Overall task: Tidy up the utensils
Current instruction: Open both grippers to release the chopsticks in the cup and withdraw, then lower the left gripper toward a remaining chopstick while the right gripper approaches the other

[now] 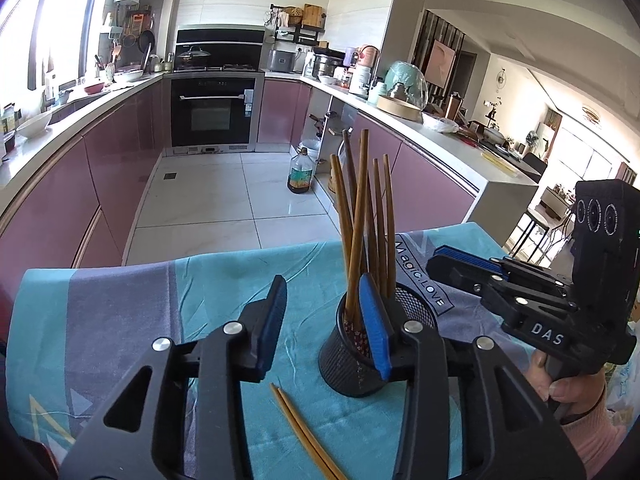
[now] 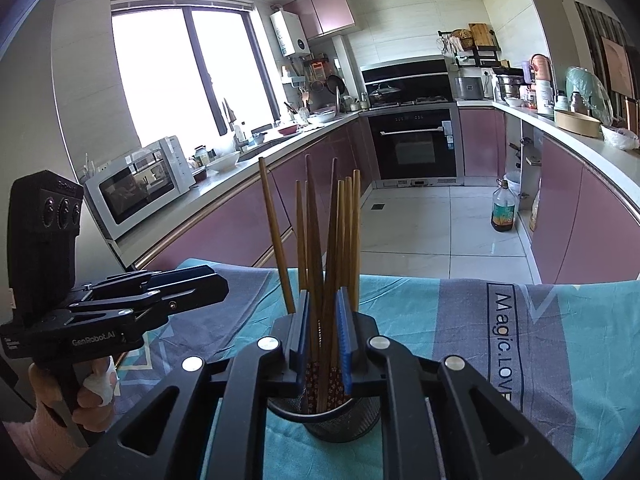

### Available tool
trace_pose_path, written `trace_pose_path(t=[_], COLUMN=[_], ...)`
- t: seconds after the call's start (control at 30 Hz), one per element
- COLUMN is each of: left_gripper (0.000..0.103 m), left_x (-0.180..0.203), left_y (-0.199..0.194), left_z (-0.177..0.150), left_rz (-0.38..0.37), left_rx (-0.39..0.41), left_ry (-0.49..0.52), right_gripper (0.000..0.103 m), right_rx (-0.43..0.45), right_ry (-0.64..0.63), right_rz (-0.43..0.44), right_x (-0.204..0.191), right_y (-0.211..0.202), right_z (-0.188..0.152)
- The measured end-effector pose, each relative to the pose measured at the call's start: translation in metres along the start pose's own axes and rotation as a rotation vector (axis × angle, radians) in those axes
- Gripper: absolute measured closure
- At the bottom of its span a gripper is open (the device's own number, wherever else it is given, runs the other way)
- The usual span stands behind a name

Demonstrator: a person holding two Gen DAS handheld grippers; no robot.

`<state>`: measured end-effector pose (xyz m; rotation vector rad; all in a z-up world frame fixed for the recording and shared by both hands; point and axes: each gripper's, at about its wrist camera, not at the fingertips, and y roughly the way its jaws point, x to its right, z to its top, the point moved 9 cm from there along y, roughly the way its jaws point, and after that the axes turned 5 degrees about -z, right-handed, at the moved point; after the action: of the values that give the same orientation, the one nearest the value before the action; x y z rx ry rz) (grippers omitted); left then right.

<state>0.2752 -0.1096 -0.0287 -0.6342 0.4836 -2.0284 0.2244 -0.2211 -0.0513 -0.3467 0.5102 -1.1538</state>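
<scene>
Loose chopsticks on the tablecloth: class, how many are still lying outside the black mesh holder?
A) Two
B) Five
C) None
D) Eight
A: the left wrist view shows two loose chopsticks lying side by side on the tablecloth in front of the mesh holder; the rest stand inside it.

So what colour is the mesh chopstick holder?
Black; the mesh holder shows best in the left wrist view.

Daylight floods from the window (image 2: 188, 76) ahead-left of the right tool, blown out white. Fisheye bends the edges, and corners vignette black.
</scene>
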Motion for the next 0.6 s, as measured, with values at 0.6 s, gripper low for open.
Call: trace_pose_path(t=[0.6], left_gripper=[0.048], left_x=[-0.046], left_y=[-0.029], left_z=[-0.117], left_rz=[0.100], left_rx=[-0.091], left_ry=[-0.063], right_gripper=[0.073], right_rx=[-0.204], right_ry=[-0.085], right_rz=[0.133], right_x=[-0.058], right_y=[-0.001], right_z=[-0.102])
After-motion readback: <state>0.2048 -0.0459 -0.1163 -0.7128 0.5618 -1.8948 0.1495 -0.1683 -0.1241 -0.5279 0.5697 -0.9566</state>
